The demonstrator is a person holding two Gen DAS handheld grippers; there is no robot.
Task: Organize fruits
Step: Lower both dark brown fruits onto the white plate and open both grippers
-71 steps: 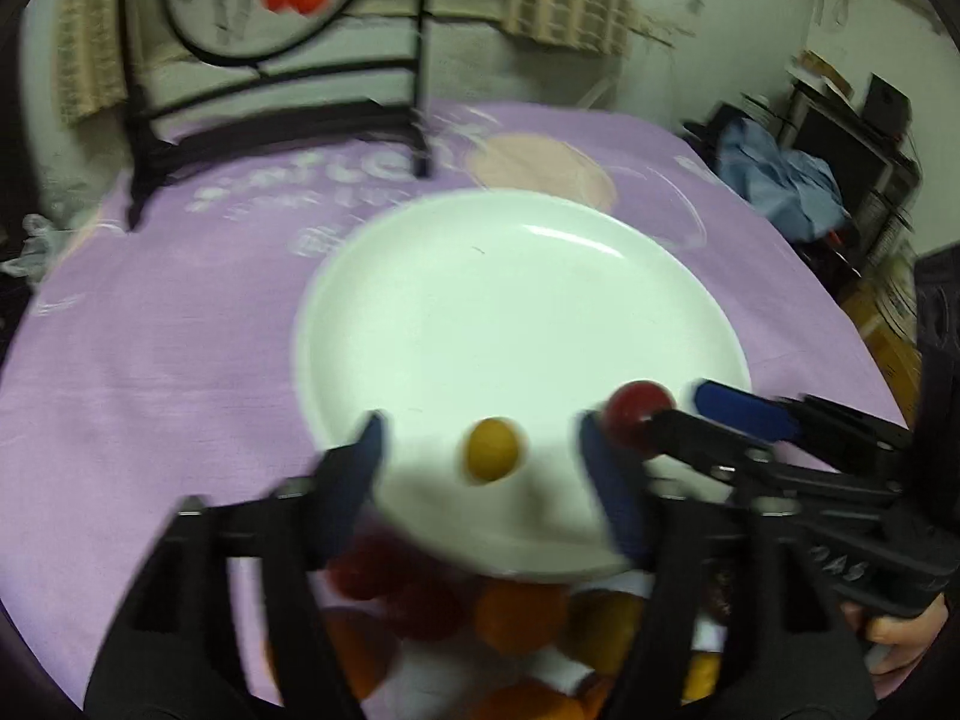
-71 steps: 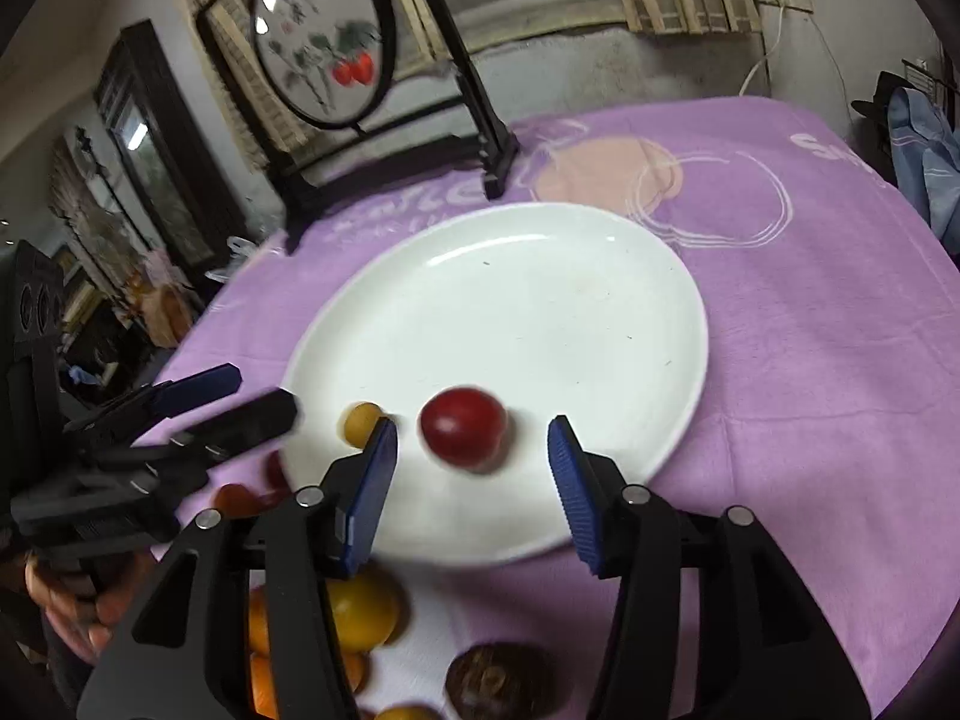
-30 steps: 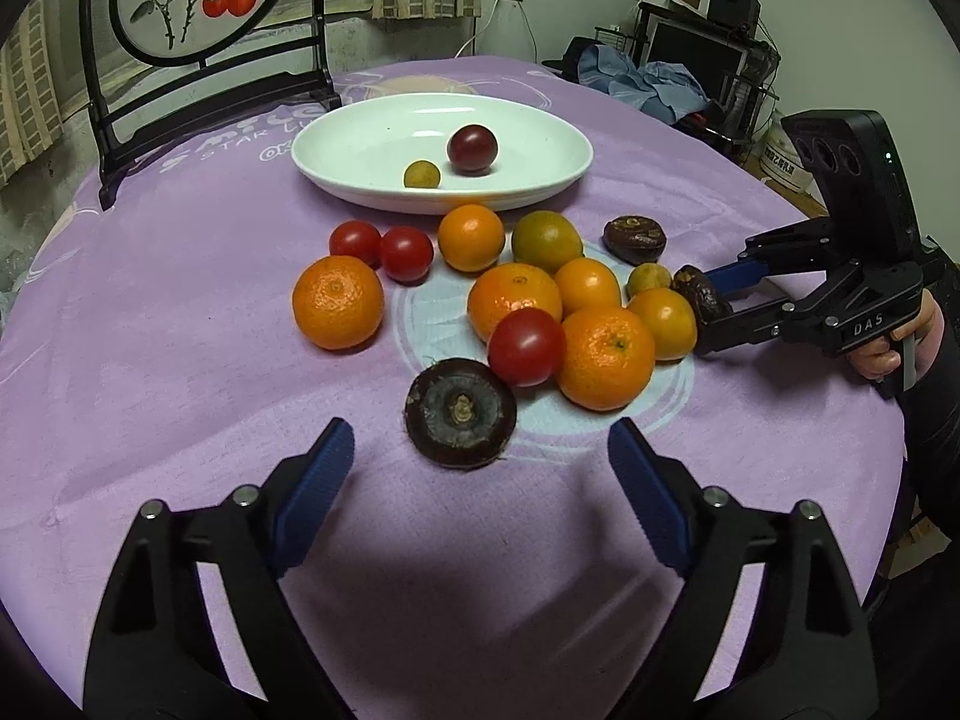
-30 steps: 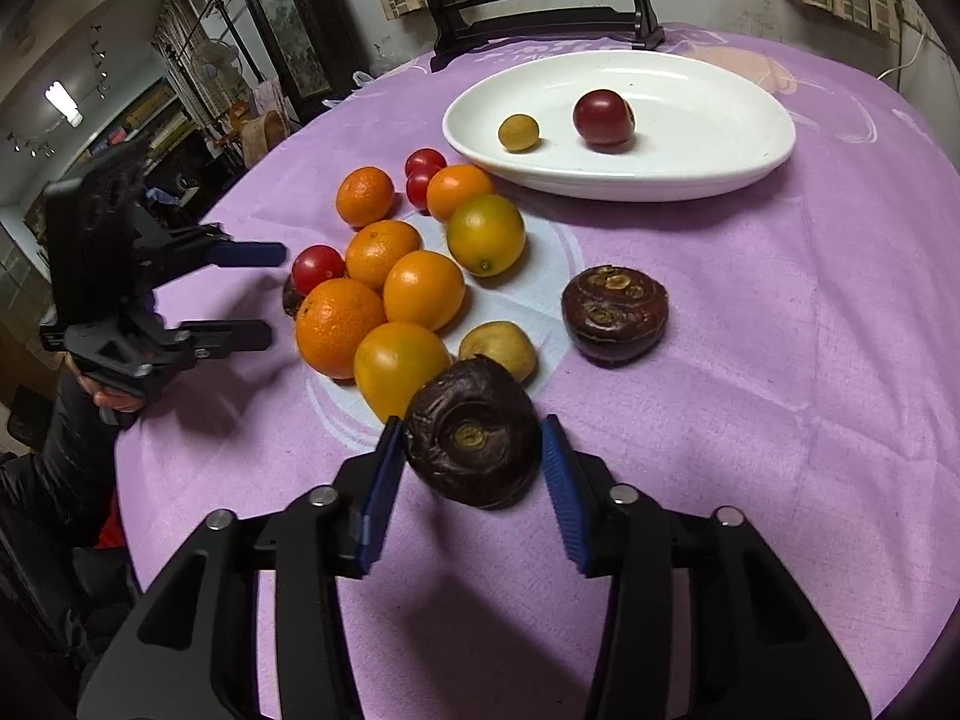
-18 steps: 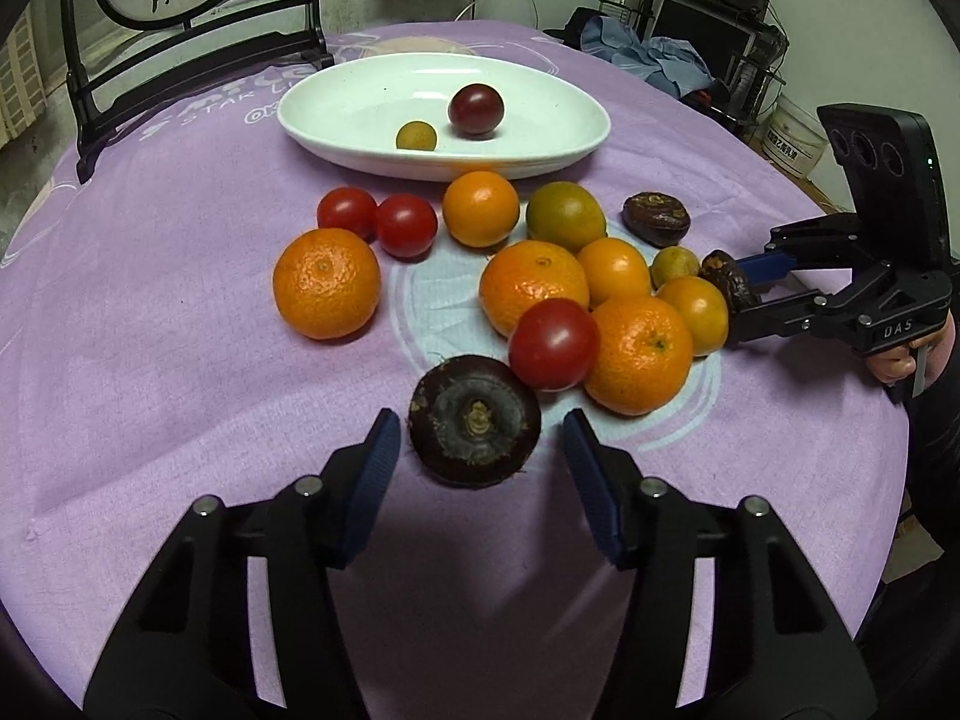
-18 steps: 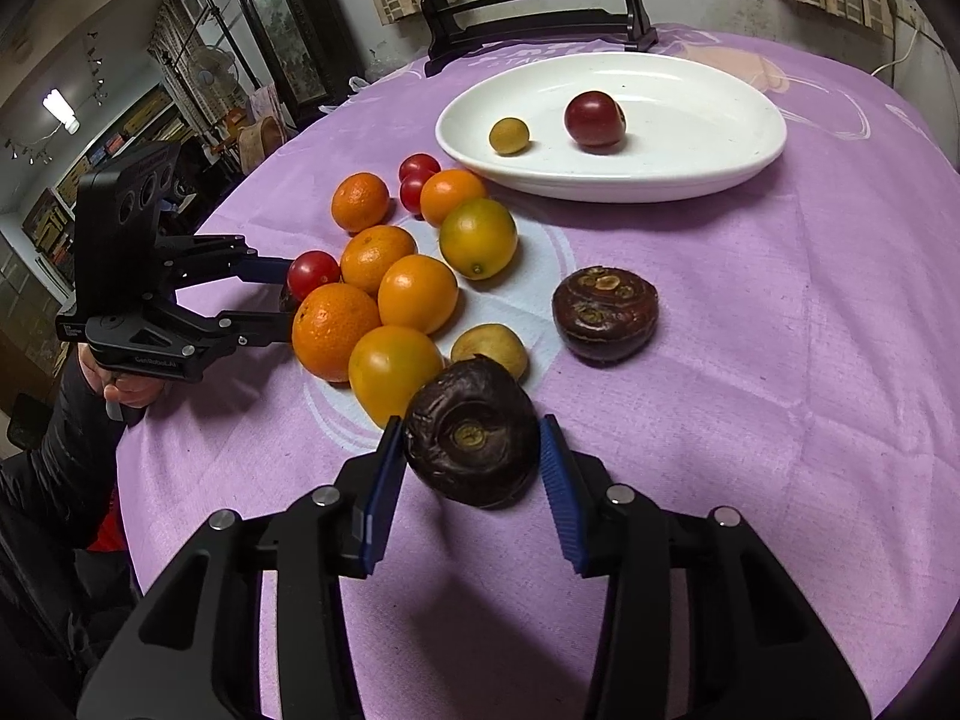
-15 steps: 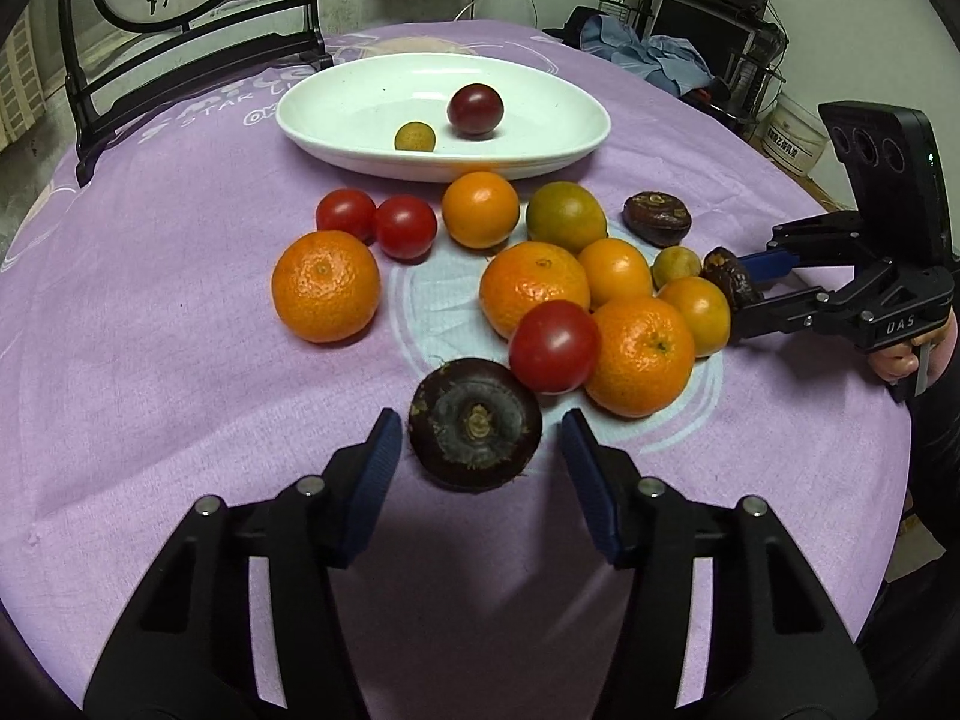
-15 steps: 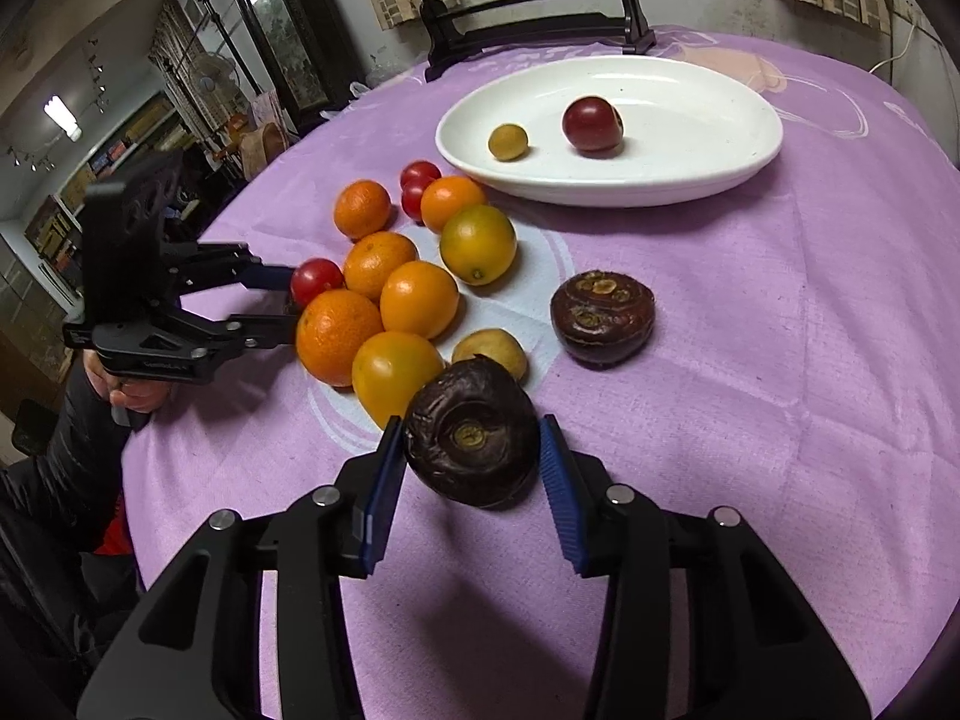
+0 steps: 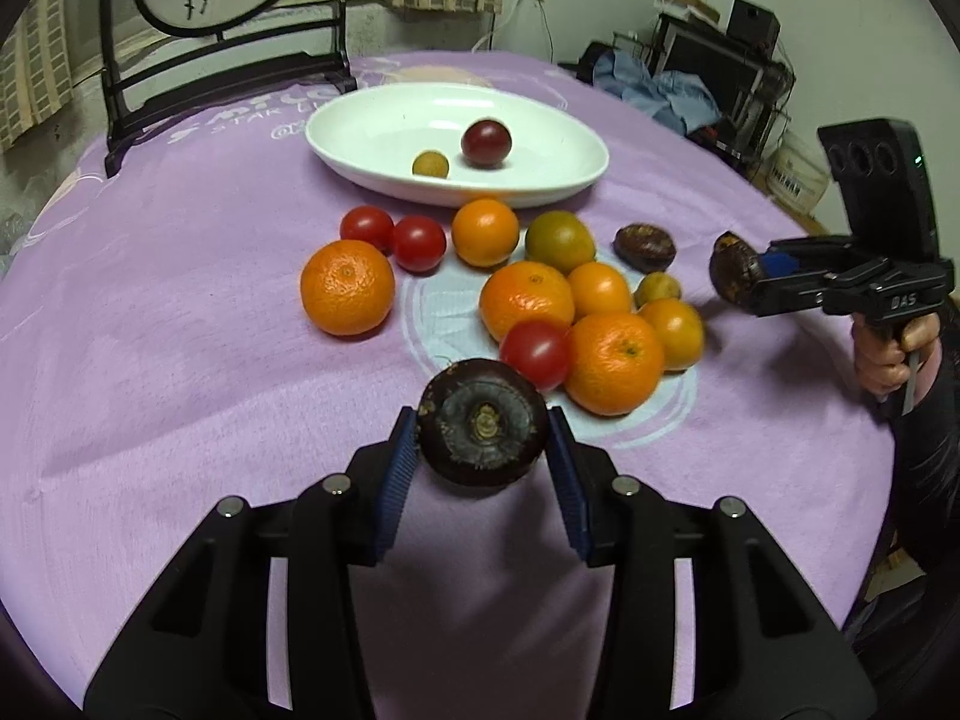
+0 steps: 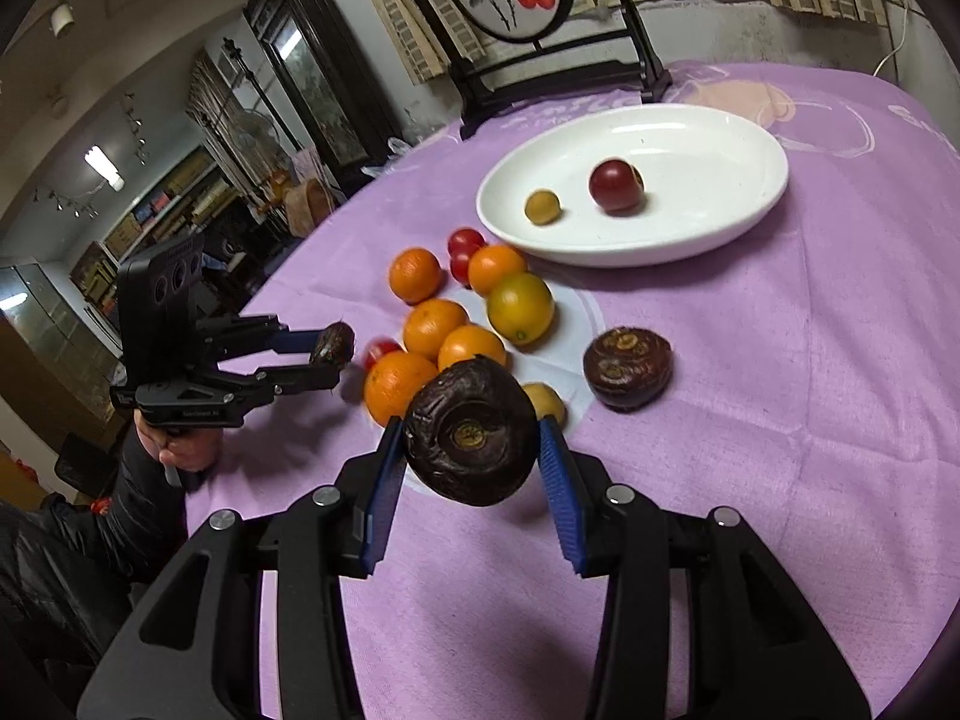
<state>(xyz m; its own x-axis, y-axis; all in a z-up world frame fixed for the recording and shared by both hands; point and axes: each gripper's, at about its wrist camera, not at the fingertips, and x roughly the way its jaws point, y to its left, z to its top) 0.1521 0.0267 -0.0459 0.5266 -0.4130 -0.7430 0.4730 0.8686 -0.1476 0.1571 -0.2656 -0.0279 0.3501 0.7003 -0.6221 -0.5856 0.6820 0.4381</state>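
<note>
A dark brown water chestnut (image 9: 483, 423) sits between the blue pads of my left gripper (image 9: 483, 441); its jaws are closing and both pads touch the fruit. My right gripper (image 10: 471, 450) is shut on a second dark chestnut (image 10: 471, 432), held clear of the cloth with a shadow under it. Each gripper also shows in the other's view, the right gripper (image 9: 741, 270) at right and the left gripper (image 10: 327, 354) at left. The white plate (image 9: 558, 192) holds a dark red tomato (image 9: 486, 143) and a small yellow fruit (image 9: 430, 164).
Oranges (image 9: 613, 363), red tomatoes (image 9: 418, 243) and a yellow-green citrus (image 9: 559, 241) cluster on the purple cloth in front of the plate. A third dark chestnut (image 10: 627, 367) lies right of them. A black framed screen stand (image 9: 228, 69) rises behind the plate.
My left jaws have narrowed from wide open onto the dark chestnut. The right gripper has raised its chestnut off the cloth and tilted upward.
</note>
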